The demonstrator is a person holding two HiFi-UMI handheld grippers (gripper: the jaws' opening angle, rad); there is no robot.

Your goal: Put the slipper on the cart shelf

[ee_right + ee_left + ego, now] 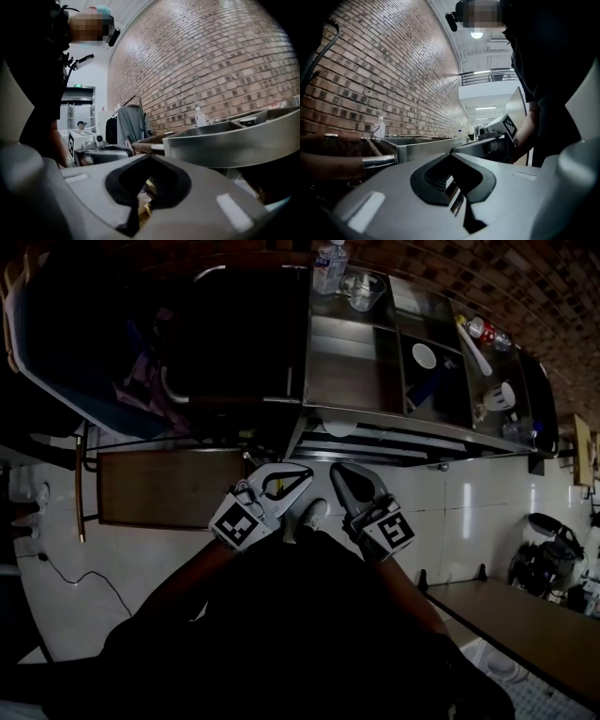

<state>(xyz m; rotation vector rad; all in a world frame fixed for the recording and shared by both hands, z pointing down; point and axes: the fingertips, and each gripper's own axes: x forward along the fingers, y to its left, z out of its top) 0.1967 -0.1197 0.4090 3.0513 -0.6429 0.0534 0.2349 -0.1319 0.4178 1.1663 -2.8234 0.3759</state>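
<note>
No slipper shows clearly in any view. In the head view a pale shoe tip (314, 514) lies on the floor between the grippers, and I cannot tell whether it is the slipper. Both grippers are held close to the body in front of the steel cart (309, 381). My left gripper (302, 472) has its jaws together with nothing between them, as the left gripper view (457, 199) also shows. My right gripper (339, 471) is shut and empty too, jaws touching in its own view (140, 206). The cart's lower shelves (375, 442) lie just ahead of the fingertips.
The cart's top holds a water bottle (330, 266), a glass bowl (364, 289) and a white cup (424, 355). A brown low table (169, 486) stands at the left and a wooden bench (525, 624) at the lower right. A brick wall (225, 61) runs behind the cart.
</note>
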